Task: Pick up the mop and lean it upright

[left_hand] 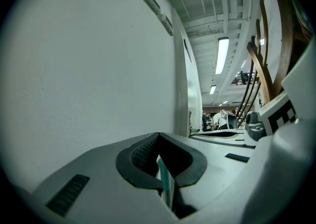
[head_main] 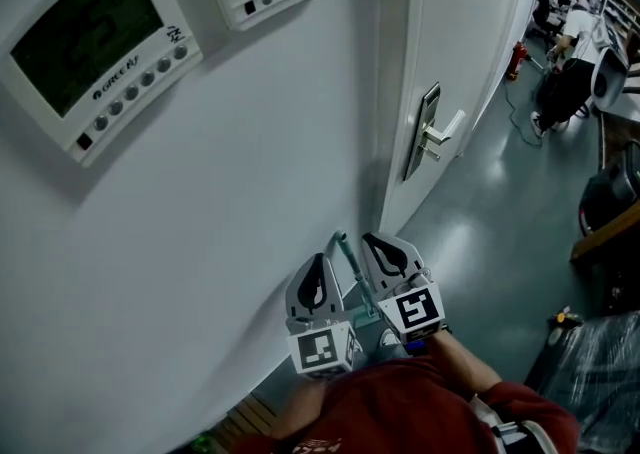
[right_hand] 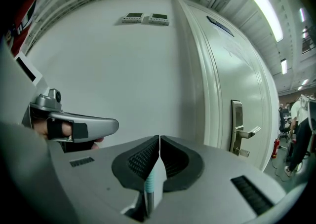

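Pinching the mop handle (head_main: pixel 351 262), the fingers of left gripper (left_hand: pixel 159 139) and right gripper (right_hand: pixel 159 141) hide all but its teal tip.

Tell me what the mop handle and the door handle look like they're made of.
The mop handle: ribbed teal sleeve, matte, probably plastic or rubber, over a grey shaft with dull metallic sheen. The door handle: silvery satin finish, soft highlights, likely metal.

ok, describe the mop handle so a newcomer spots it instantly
Find the white wall beside the door. By its frame, the left claw and right claw grip a thin pole, the mop handle. It alone is teal and stick-slim.
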`<state>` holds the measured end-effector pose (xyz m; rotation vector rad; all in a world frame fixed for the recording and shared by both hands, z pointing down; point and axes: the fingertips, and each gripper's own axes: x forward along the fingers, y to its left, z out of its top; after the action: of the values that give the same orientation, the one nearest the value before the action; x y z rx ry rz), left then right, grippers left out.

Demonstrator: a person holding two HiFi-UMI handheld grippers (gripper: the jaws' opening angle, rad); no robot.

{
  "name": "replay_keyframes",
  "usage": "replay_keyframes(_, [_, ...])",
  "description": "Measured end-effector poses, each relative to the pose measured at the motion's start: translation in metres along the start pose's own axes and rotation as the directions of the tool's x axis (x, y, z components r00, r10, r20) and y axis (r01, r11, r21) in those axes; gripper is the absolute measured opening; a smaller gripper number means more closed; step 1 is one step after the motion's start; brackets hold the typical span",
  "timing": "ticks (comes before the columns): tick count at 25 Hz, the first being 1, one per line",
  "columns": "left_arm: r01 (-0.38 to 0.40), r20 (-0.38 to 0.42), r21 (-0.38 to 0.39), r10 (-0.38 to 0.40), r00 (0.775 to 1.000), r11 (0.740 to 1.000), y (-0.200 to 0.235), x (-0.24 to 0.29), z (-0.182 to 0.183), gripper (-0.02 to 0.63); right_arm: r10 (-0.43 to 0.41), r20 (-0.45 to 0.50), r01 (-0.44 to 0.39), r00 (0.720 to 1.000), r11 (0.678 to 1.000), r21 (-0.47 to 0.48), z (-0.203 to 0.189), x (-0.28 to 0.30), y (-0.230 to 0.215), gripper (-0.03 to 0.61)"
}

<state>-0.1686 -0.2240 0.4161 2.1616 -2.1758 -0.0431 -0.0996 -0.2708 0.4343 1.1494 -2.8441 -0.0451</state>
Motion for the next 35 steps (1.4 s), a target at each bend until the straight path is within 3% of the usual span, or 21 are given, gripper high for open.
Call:
replay_keyframes(6, [-0.017, 0.006, 0.007, 0.017, 1.000, 1.000, -0.002, 0.004, 0.003, 0.012, 0.061, -0.072, -0.056, 0.996, 0.996, 0.066, -0.026, 0.013, 0.003, 0.032])
replay_keyframes(8, [-0.022, 0.008, 0.009, 0.022, 1.000, 1.000, -0.002, 0.004, 0.004, 0.012, 0.092, -0.111, -0.083, 0.990, 0.993, 0.088, -0.040, 0.019, 0.007, 0.128])
replay_keyframes(13, [-0.033, 0.013, 0.012, 0.033, 0.999, 0.999, -0.002, 0.003, 0.007, 0.013, 0.134, -0.175, -0.122, 0.976, 0.990, 0.074, -0.067, 0.035, 0.016, 0.163])
replay_keyframes(22, [-0.045, 0.010, 0.015, 0.045, 0.999, 0.999, 0.003, 0.000, 0.007, 0.012, 0.136, -0.197, -0.135, 0.971, 0.991, 0.017, -0.080, 0.058, 0.027, 0.163])
replay_keyframes(24, [-0.047, 0.011, 0.014, 0.047, 0.999, 0.999, 0.004, 0.000, 0.007, 0.012, 0.126, -0.193, -0.126, 0.973, 0.992, 0.008, -0.080, 0.059, 0.028, 0.115])
replay_keyframes(35, [-0.041, -0.002, 0.016, 0.041, 0.999, 0.999, 0.006, 0.002, 0.001, 0.012, 0.117, -0.191, -0.117, 0.975, 0.993, 0.014, -0.079, 0.053, 0.026, 0.110])
